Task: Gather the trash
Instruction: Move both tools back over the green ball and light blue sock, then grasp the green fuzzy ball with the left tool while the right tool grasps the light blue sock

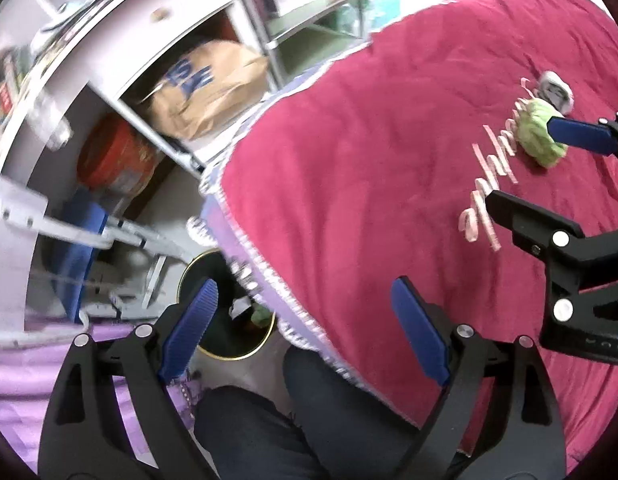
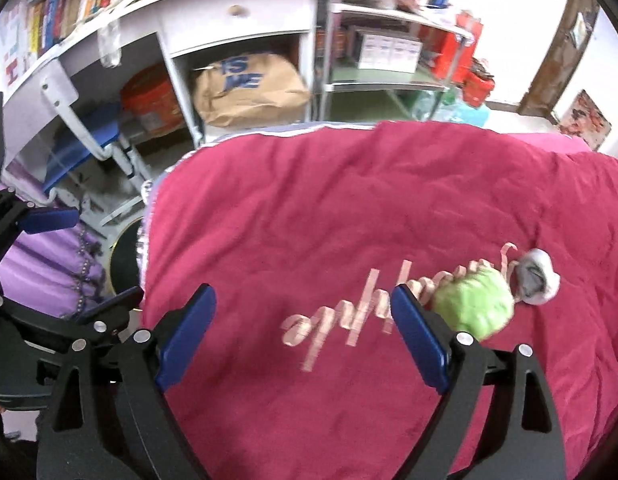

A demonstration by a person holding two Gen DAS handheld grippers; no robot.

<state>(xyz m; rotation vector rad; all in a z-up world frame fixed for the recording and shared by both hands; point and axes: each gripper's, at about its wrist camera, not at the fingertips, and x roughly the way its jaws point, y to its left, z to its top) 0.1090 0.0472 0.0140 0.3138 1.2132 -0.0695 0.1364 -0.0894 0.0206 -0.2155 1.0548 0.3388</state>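
1. Right gripper (image 2: 305, 338) wide apart and empty, hovering over the red blanket (image 2: 349, 200), near the green wad (image 2: 475, 306) but not around it. Left gripper (image 1: 305, 332) likewise spread and holding nothing, straddling the bed edge above the bin (image 1: 229, 304).
2. Red blanket covering most of the bed, script lettering running toward the trash.
3. Bin on the floor beside the bed (gold rim, dark inside, some scraps already in it, a green one among them).
4. Green wad lying on the lettering, touching or just beside the grey-white wad (image 2: 535, 282).
5. Best taken one at a time: centre the green wad between the pads, avoid pinching blanket, close firmly, then carry to the bin.
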